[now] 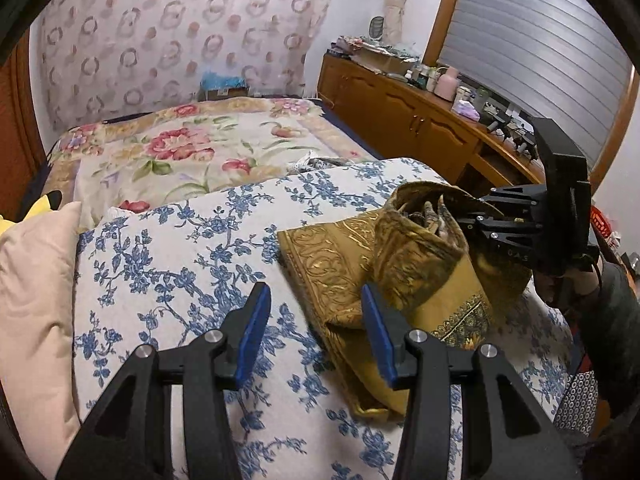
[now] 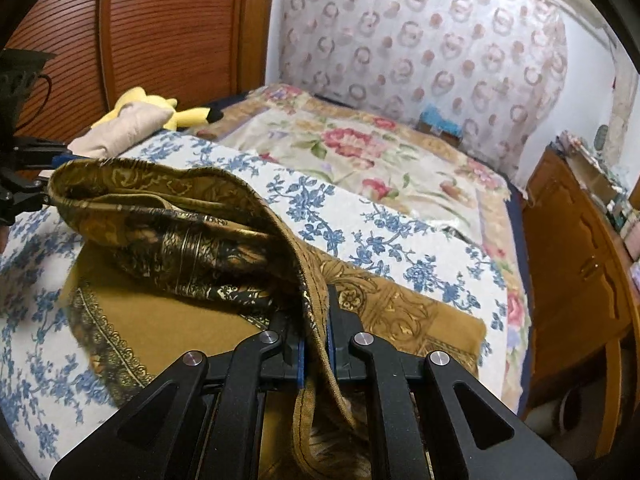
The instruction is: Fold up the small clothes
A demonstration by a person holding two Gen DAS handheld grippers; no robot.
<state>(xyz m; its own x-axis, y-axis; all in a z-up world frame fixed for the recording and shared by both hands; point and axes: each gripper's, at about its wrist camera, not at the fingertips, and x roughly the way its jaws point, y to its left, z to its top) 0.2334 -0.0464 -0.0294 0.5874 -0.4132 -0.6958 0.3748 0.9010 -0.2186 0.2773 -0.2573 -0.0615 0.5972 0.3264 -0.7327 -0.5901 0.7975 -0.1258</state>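
Gold patterned cloth [image 2: 168, 216] half-folded; right gripper [image 2: 314, 344] clamps edge, left gripper [image 1: 316, 332] empty, parted.

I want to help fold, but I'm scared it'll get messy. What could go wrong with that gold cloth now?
1. Only the right gripper pinches the gold cloth, by one edge. The left gripper has open jaws with nothing between them, so the lifted part could flop and undo the fold.
2. The lifted part is bunched and twisted, so it may land wrinkled.
3. The cloth lies near the edge of the blue-flowered quilt, so a pull might drag it off.
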